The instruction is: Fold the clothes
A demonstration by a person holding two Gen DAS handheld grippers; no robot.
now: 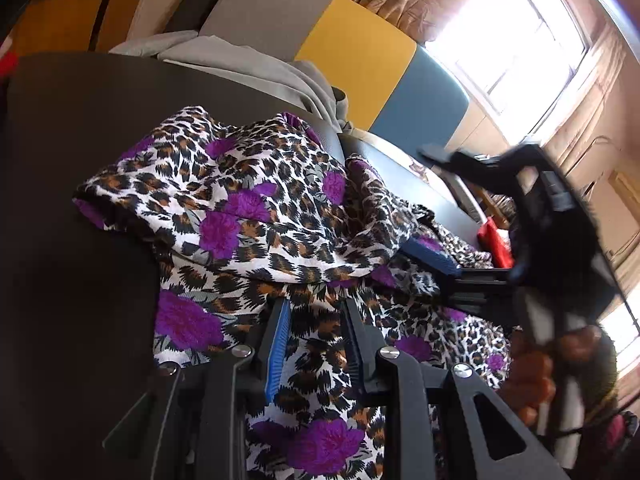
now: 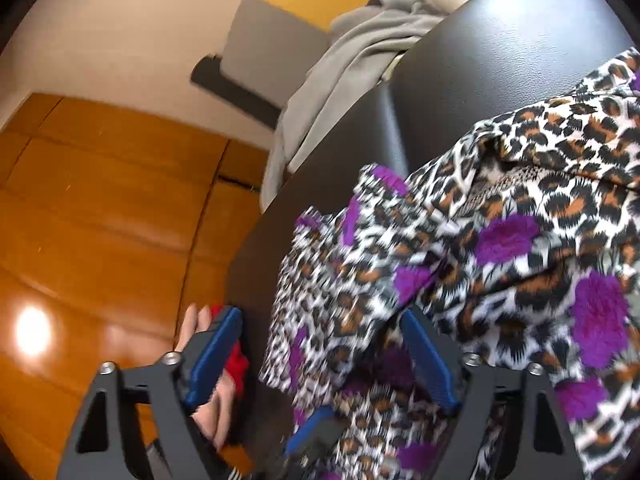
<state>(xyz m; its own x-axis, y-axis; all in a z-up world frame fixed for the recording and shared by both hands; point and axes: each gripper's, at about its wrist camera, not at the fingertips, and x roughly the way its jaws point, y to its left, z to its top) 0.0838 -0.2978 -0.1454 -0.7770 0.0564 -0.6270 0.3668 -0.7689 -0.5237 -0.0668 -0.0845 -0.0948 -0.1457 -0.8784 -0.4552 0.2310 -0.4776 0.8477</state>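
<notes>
Black table (image 1: pixel 72 128) is draped with the leopard-print garment (image 1: pixel 256 208). Left gripper (image 1: pixel 316 312) is narrowly parted over it, right gripper (image 2: pixel 320 328) wide astride its edge; wooden floor (image 2: pixel 100 208) is seen only from the right wrist.

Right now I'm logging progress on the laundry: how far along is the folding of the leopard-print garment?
Barely started. Done: nothing looks folded; the leopard-print garment lies bunched on the black table. In hand: the left gripper has cloth between its narrow jaws, and the right gripper is open at the garment's edge. Left: spreading and folding it, and the grey garment behind.
</notes>
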